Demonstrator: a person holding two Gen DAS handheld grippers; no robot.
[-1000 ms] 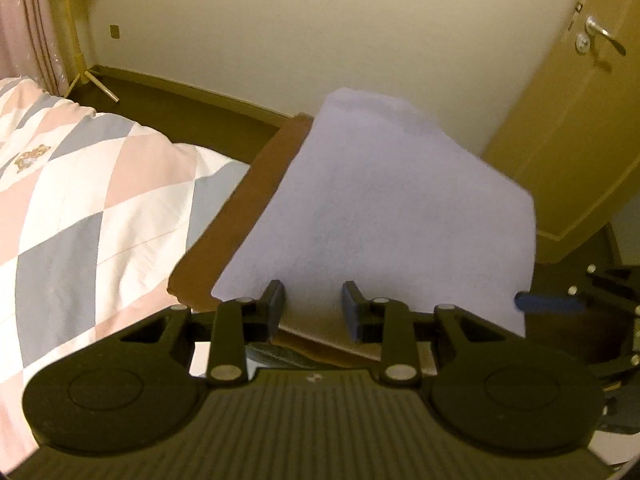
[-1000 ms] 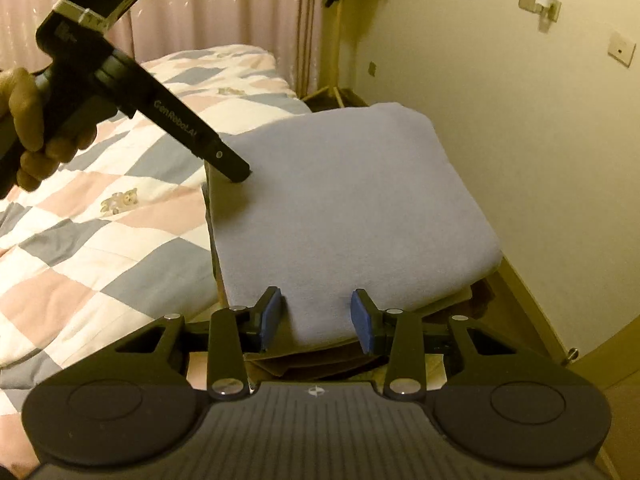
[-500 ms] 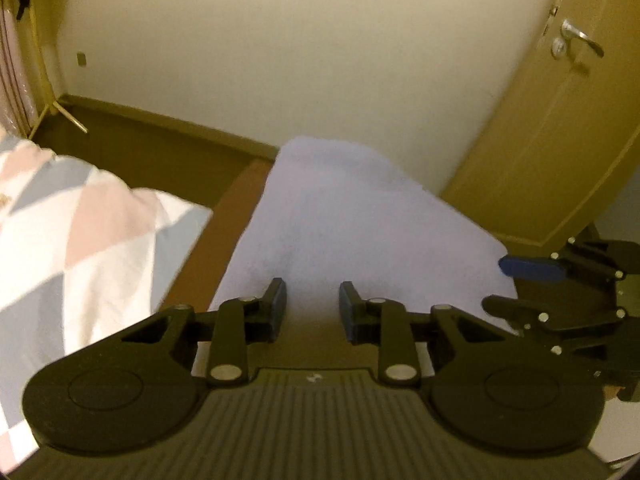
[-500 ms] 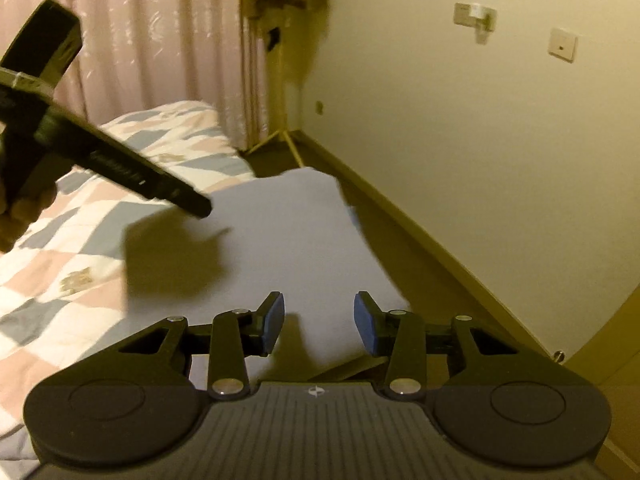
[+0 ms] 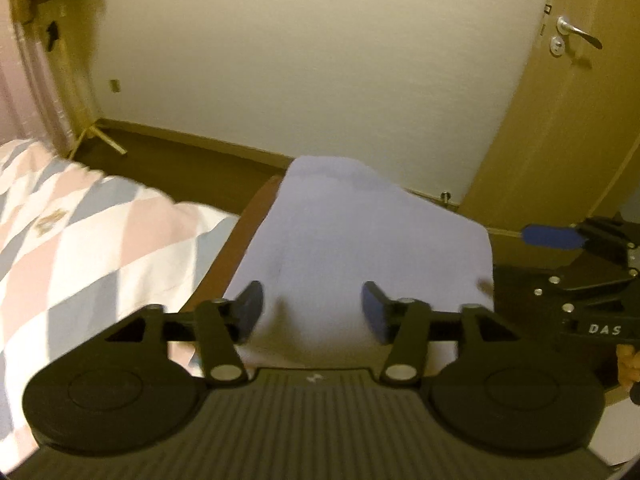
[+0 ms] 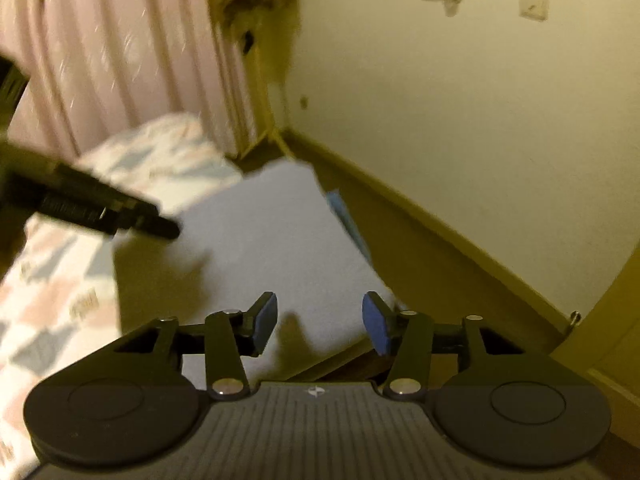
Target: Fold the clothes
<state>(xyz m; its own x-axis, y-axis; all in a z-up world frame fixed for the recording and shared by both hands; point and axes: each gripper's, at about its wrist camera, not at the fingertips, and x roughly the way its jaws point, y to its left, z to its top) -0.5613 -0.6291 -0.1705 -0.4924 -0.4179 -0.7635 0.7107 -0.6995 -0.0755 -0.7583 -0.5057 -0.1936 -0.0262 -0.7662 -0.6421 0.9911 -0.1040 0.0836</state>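
A folded pale lavender garment (image 5: pixel 360 232) lies flat on a brown surface (image 5: pixel 236 240) beside the bed; it also shows in the right wrist view (image 6: pixel 272 240). My left gripper (image 5: pixel 312 312) is open and empty, raised above the garment's near edge. My right gripper (image 6: pixel 319 322) is open and empty, raised above the garment's near end. The right gripper shows at the right edge of the left wrist view (image 5: pixel 560 248). The left gripper reaches in from the left of the right wrist view (image 6: pixel 120 212).
A bed with a pink, grey and white checked quilt (image 5: pixel 80 240) lies to the left of the garment. A cream wall (image 5: pixel 300 60) and a wooden door (image 5: pixel 572 120) stand behind. Pink curtains (image 6: pixel 120 60) hang at the back.
Both grippers have lifted up and back from the folded garment, so more wall and floor show. Both have opened wider. The garment lies still.
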